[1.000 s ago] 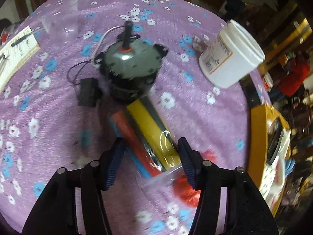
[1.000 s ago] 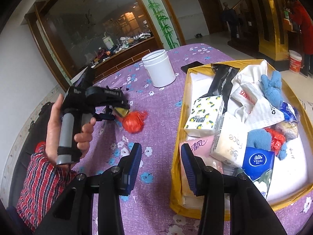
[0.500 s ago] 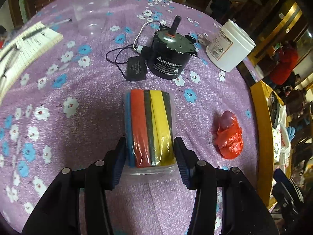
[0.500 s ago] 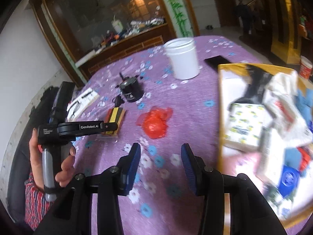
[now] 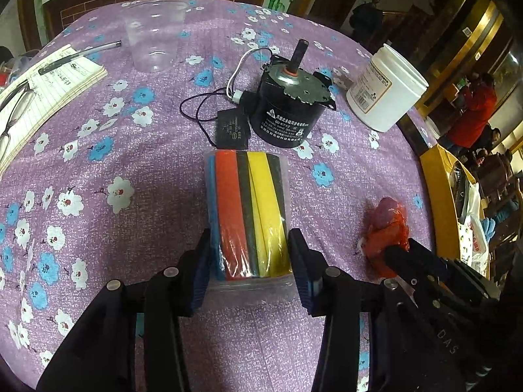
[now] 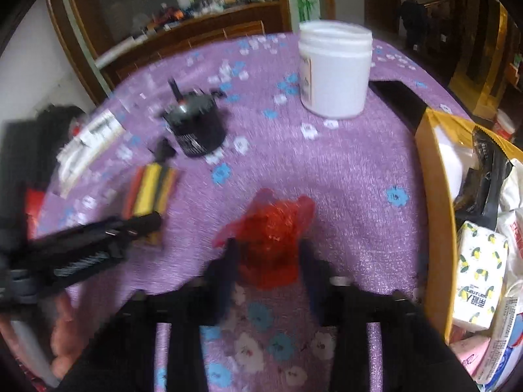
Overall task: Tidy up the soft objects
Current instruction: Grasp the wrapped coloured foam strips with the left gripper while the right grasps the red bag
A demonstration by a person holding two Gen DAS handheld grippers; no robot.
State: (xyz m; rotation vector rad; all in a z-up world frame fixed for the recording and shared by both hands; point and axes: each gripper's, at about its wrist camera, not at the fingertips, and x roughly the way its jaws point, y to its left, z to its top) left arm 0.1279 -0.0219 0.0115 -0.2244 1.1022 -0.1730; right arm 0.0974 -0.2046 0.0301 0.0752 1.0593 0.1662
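A: Both grippers are arriving on targets since the earlier frames. Left gripper [image 5: 250, 261] is now straddling the sponge pack [image 5: 248, 209]; a second back it was off-axis over a blurred pack, since then it's squared up and stopped.

B: Jaws?

A: Closing. Pack is between the pads, plastic wrap looking touched on both sides, foam not visibly squashed yet. So not a firm grip, I'd judge. Pack is lying flat on the purple tablecloth [image 5: 98, 163], far end pointing at 12 o'clock toward the motor [image 5: 287, 111], nearly touching its black capacitor box.

B: Right side?

A: Right gripper [image 6: 266, 261] is swinging in from over the yellow box [image 6: 434, 202] to the red bag [image 6: 271, 238]. In the earlier frames it was hovering near the box with nothing between the fingers. Now the bag is sitting between them. Frame is motion-blurred.

B: Clamped?

A: Jaws are closing, fast. Blur hides whether the pads are pressing. Left view shows one right finger [image 5: 397, 254] touching the bag's near end. Bag is on the cloth, at 3 o'clock from the sponge pack, apart from it.

B: Meaning for the task?

A: Two soft items being picked at once. Box at 3 o'clock is already holding tissue packs [image 6: 477, 274] and gloves, so likely both are going there. White jar [image 6: 336, 75] and motor are hard; leaving them.
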